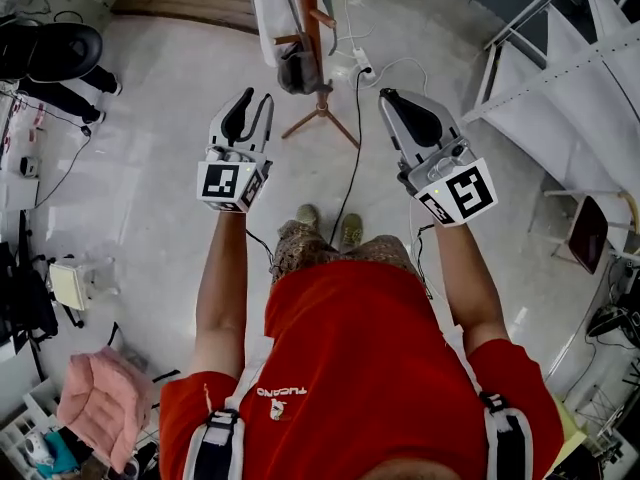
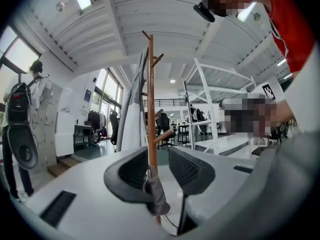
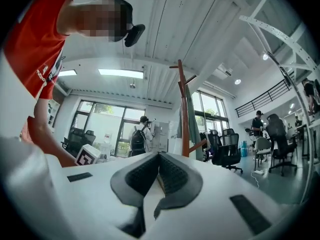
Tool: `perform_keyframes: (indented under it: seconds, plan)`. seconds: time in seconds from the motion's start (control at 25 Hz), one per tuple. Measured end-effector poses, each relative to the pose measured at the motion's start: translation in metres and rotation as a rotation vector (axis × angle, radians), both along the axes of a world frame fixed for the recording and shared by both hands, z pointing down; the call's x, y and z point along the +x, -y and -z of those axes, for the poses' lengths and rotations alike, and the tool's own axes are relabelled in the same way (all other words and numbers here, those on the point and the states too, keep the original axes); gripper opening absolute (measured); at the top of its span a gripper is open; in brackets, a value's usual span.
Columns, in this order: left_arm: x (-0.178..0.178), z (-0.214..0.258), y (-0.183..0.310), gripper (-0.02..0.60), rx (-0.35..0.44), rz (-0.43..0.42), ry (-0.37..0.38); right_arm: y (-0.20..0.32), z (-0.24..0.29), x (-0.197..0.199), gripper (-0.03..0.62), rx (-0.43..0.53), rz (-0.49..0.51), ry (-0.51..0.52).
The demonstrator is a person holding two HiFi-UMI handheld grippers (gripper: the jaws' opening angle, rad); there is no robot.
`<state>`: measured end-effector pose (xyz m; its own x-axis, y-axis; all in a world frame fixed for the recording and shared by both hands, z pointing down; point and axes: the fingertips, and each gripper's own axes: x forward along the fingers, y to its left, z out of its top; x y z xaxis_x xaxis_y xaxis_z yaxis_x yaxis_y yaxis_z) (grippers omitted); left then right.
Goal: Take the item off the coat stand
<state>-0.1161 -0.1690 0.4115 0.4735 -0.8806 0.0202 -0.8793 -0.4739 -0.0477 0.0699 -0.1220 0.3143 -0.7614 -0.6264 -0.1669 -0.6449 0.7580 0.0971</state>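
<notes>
Hanging vertically, white garment [image 2: 131,119], upright coat stand [image 2: 150,84]

We see a reddish-brown coat stand [image 1: 316,38] bearing a white garment [image 1: 265,8] and a dark grey item [image 1: 297,71]. Our left claw [image 1: 257,100] and right claw [image 1: 392,98] are pale grey with black pads [image 2: 134,170] and black-and-white square markers [image 1: 222,181]. Our shirt [image 1: 370,368] is red.

Both grippers are up ahead of the red shirt [image 1: 360,368], aimed at the coat stand [image 1: 310,18]. The left gripper [image 1: 252,103] has its jaws a little apart, and a dark item [image 1: 297,70] hangs on the pole just beyond its tips, slightly right. The right gripper [image 1: 392,98], jaws together, sits right of the stand's feet. A black cable [image 1: 350,168] runs along the floor between the two.
</notes>
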Motion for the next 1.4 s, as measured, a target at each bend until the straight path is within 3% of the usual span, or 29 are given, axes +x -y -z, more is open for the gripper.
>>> perform_keyframes:
  seconds: [0.28,0.52,0.68,0.72,0.8,0.88,1.12,1.4]
  plan:
    - [-0.001,-0.090,0.086,0.224,-0.138,-0.086,0.072,0.046,-0.019,-0.004,0.025,-0.025,-0.079,-0.012]
    - [0.007,-0.169,0.147,0.242,-0.285,-0.173,0.171,0.079,-0.027,-0.004,0.025,-0.045,-0.171,-0.011]
    - [0.016,-0.197,0.174,0.242,-0.352,-0.205,0.196,0.088,-0.027,-0.006,0.025,-0.057,-0.226,-0.029]
    - [0.017,-0.200,0.179,0.237,-0.362,-0.205,0.204,0.089,-0.027,-0.005,0.025,-0.061,-0.240,-0.032]
    - [0.019,-0.199,0.185,0.086,-0.358,-0.206,0.211,0.091,-0.027,-0.003,0.025,-0.072,-0.266,-0.036]
    - [0.018,-0.193,0.187,0.023,-0.349,-0.204,0.186,0.092,-0.029,-0.001,0.025,-0.083,-0.287,-0.039]
    - [0.010,-0.165,0.175,0.017,-0.336,-0.182,0.103,0.096,-0.032,0.000,0.025,-0.109,-0.309,-0.026]
    - [-0.013,-0.113,0.155,0.015,-0.278,-0.074,0.063,0.097,-0.030,-0.001,0.025,-0.125,-0.258,0.011]
